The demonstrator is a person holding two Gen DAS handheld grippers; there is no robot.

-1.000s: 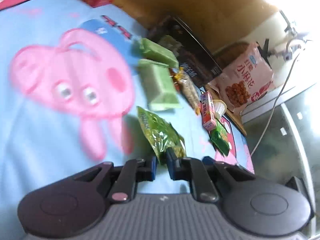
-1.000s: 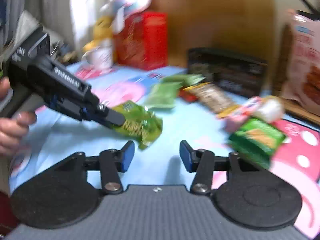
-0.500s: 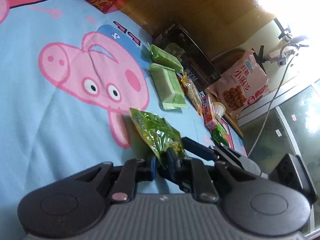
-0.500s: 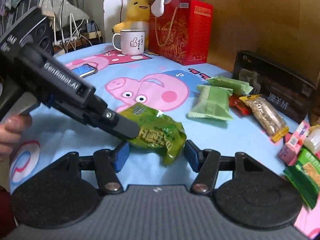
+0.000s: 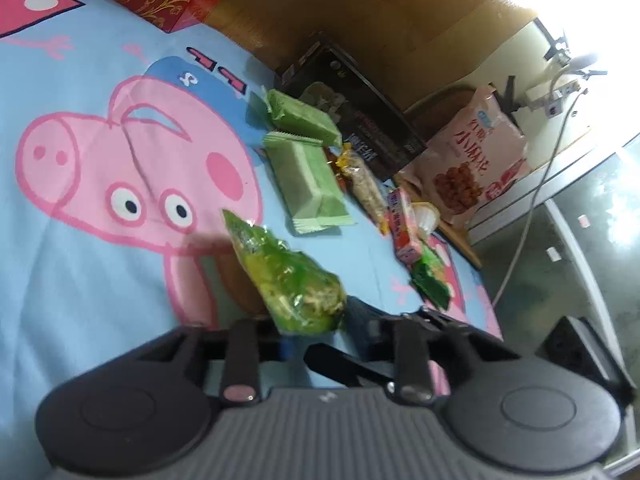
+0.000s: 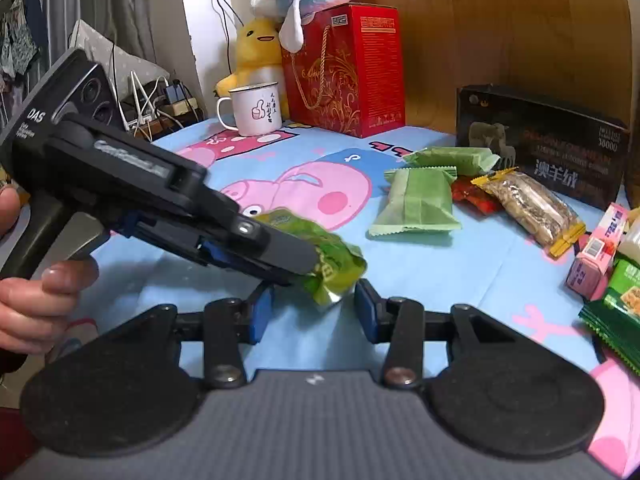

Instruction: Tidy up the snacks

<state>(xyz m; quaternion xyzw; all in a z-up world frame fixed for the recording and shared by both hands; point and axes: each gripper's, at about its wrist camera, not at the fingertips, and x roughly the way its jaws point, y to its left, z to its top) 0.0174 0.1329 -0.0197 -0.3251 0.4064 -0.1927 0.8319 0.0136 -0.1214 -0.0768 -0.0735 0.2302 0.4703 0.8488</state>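
A green snack bag (image 6: 334,250) hangs just above the blue pig-print cloth (image 6: 420,276), and my left gripper (image 6: 304,270) reaches in from the left and still grips its near end. In the left wrist view the bag (image 5: 288,280) rises from between the left gripper's (image 5: 298,344) jaws, which are opening. My right gripper (image 6: 314,308) sits directly below and in front. Its jaws are closing, with the bag's lower tip between the blue pads (image 6: 366,312), which do not squeeze it. One right finger (image 5: 360,314) shows beside the bag.
Two pale green packets (image 6: 416,204), a nut bar (image 6: 528,204), a pink box (image 6: 596,252) and dark green packets (image 6: 616,308) lie to the right. Behind stand a black box (image 6: 552,144), a red gift box (image 6: 348,68), a mug (image 6: 252,110) and plush toys (image 6: 256,48). A hand (image 6: 36,304) holds the left gripper.
My right gripper has come up to the bag and narrowed its jaws around the lower tip. The left jaws have widened slightly. The bag stays lifted.
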